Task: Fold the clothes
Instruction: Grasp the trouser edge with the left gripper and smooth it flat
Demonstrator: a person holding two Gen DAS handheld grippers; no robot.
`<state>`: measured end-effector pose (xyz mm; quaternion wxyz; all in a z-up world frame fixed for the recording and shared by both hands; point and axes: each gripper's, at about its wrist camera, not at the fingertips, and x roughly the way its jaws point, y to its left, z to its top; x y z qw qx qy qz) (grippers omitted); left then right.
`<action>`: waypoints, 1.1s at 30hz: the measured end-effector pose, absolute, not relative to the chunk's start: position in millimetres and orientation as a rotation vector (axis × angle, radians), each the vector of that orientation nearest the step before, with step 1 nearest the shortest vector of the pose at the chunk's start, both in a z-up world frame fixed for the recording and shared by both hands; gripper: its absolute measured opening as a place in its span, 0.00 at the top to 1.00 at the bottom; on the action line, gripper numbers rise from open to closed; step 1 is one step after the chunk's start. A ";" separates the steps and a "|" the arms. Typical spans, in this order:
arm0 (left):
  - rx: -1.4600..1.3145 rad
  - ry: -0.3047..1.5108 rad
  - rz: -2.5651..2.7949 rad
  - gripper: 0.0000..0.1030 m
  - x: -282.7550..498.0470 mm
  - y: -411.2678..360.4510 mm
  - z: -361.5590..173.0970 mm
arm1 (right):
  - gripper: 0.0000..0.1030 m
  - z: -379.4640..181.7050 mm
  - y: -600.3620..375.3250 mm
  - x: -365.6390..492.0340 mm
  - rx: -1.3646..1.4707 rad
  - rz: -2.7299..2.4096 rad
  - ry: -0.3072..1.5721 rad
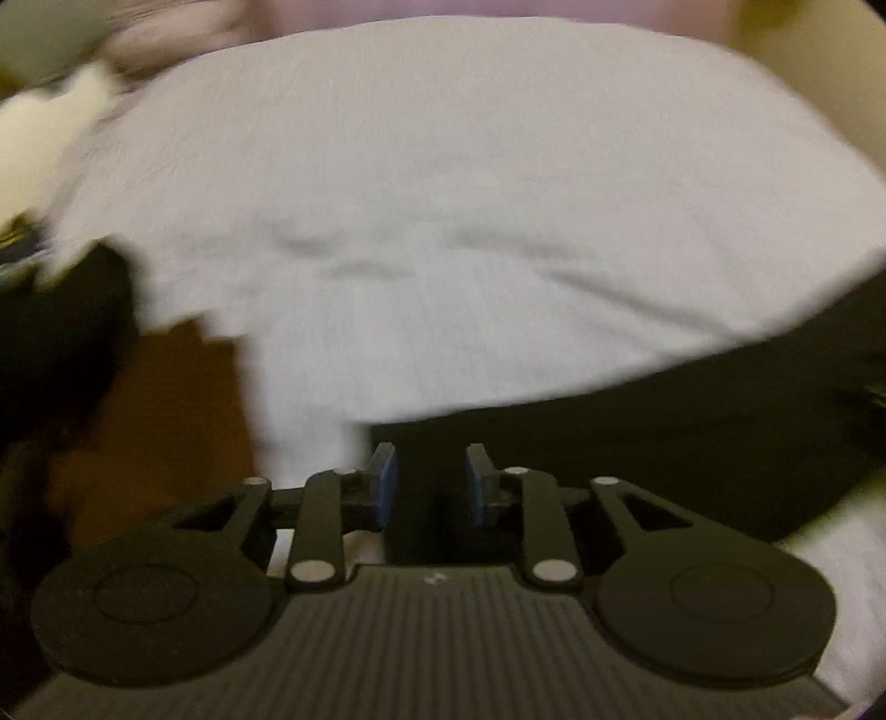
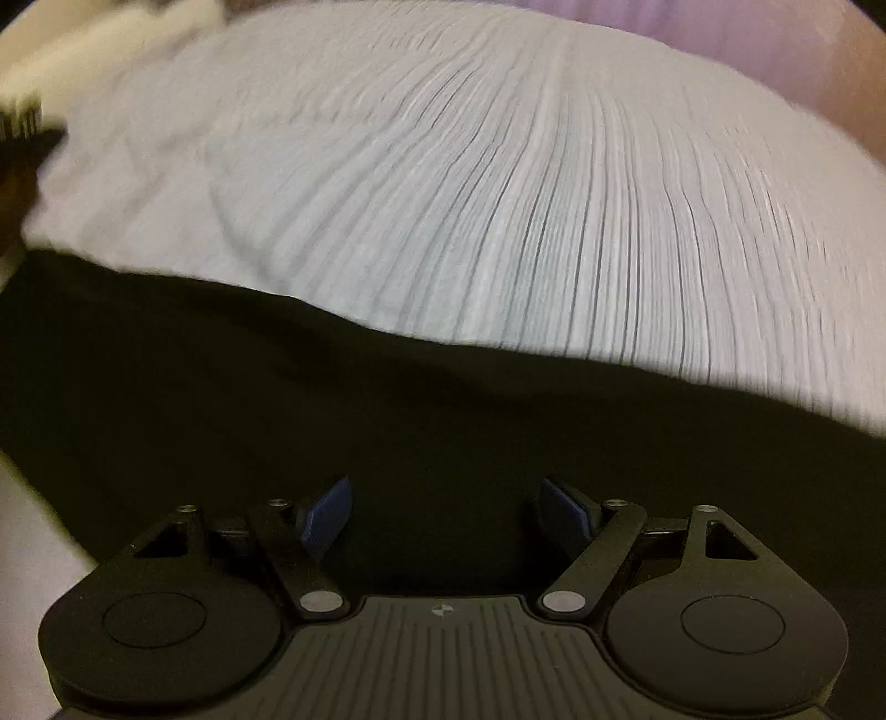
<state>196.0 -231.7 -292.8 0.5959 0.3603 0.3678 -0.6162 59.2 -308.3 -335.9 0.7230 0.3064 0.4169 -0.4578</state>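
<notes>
A black garment [image 1: 692,443] lies on a white sheet [image 1: 443,194]. In the left wrist view it runs from the lower middle to the right edge. My left gripper [image 1: 431,476] sits at its near left edge, blue pads a small gap apart, with dark cloth showing between them; whether they pinch it I cannot tell. In the right wrist view the black garment [image 2: 277,399] fills the lower half over the white ribbed sheet [image 2: 498,194]. My right gripper [image 2: 446,512] hovers over it with jaws wide open and empty. Both views are motion-blurred.
A brown floor patch [image 1: 160,421] and a dark object [image 1: 61,332] lie at the left in the left wrist view. A white blurred thing [image 1: 50,127] sits at the far left. A pale purple wall [image 2: 775,39] is behind the bed.
</notes>
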 end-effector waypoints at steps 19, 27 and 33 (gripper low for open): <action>1.127 0.788 -1.325 0.61 177.0 -183.9 -308.8 | 0.24 -296.7 -210.2 20.3 0.790 -1.178 0.998; 1.077 0.741 -1.310 0.32 130.5 -114.9 -266.5 | 0.24 -265.4 -160.5 136.4 0.386 -0.844 0.978; 1.154 0.609 -1.368 0.04 110.3 -64.4 -246.8 | 0.24 -276.9 -129.1 245.6 0.130 -0.614 0.917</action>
